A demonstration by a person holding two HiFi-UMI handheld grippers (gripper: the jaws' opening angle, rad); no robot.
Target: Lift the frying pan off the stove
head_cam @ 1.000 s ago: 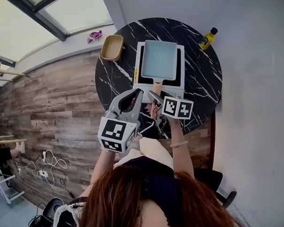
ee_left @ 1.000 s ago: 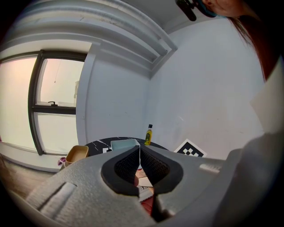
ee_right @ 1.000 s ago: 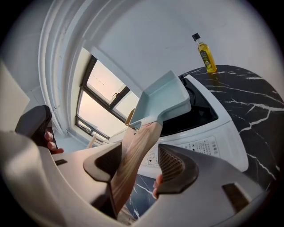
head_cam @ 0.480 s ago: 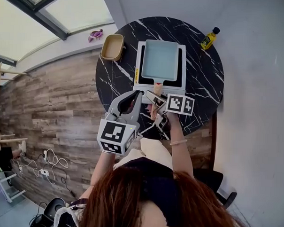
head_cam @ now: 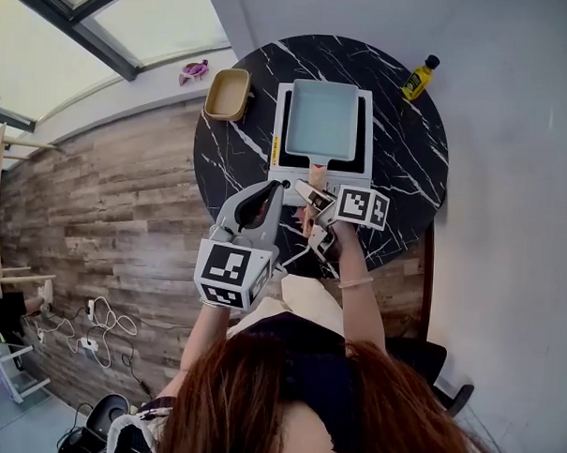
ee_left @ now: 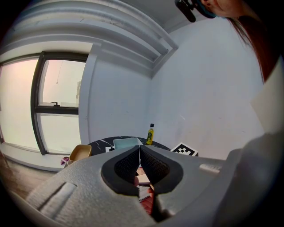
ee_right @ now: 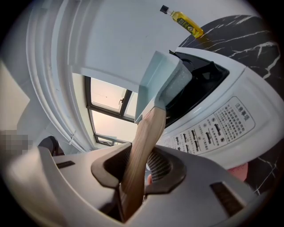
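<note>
Wooden, stiff handle (ee_right: 144, 137) of the pale-blue square metal frying pan (head_cam: 319, 119) — fingers of my right gripper (ee_right: 140, 167), just now closing, pinch it; front-heavy, I'd judge — left gripper (ee_left: 140, 150) fingers pressed together.

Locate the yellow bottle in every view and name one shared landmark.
Head view: yellow bottle at the upper right edge of the table.
Left gripper view: bottle at centre, just right of the frying pan.
Right gripper view: bottle at the top, right of centre, slanted.
Shared landmark: the pale blue frying pan.
</note>
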